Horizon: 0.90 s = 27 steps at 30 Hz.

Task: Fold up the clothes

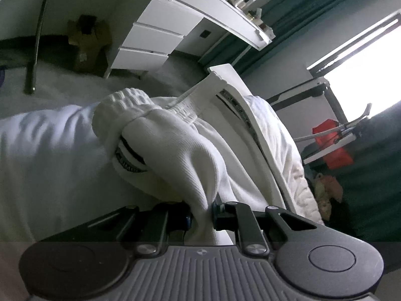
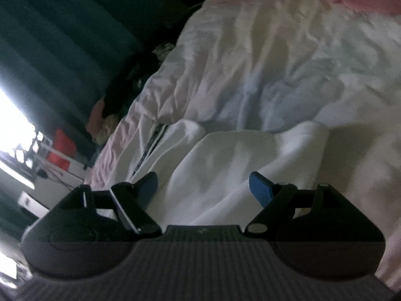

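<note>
White drawers [image 1: 147, 42], red bag [image 1: 334, 145], teal curtains [image 2: 62, 42].

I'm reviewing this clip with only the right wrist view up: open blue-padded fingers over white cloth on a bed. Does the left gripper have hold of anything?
Observer: Yes. The left gripper is shut on a fold of the white garment, with cloth pinched between its pads.
Operator: Which part of the garment is it?
Observer: Near a ribbed cuff; a band with dark lettering shows beneath it.
Operator: Anything beyond the bed on that side?
Observer: A white drawer unit stands under a white desk.
Operator: And my right gripper, holding anything?
Observer: No, its jaws stand open with only the loose garment below.
</note>
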Each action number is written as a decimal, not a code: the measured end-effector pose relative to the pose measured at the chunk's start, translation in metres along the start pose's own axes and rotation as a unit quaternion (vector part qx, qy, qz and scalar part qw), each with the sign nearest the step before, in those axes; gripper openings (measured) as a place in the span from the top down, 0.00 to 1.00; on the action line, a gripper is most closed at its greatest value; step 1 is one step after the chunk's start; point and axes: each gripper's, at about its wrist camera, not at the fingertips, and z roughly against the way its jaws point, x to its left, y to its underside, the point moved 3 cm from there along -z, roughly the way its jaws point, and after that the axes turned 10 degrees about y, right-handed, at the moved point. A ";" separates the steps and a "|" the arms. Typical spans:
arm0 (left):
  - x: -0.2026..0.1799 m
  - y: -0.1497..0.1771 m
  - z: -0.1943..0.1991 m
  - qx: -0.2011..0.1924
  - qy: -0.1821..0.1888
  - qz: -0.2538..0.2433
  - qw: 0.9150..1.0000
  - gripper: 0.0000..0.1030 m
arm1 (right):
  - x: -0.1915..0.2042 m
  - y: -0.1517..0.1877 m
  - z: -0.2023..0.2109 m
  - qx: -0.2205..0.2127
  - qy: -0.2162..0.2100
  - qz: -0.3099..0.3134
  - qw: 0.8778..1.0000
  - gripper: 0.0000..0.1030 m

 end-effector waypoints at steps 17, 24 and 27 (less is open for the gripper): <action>0.037 -0.007 0.002 0.009 0.018 0.081 0.997 0.86 | -0.089 0.003 0.006 0.023 0.045 -0.193 0.980 0.21; 0.049 -0.007 -0.004 0.018 0.015 0.102 0.994 0.84 | -0.094 0.007 -0.039 0.100 0.017 -0.251 0.963 0.46; 0.055 -0.006 -0.002 0.013 0.006 0.118 0.993 0.75 | -0.071 0.000 -0.040 0.077 -0.022 -0.216 0.973 0.81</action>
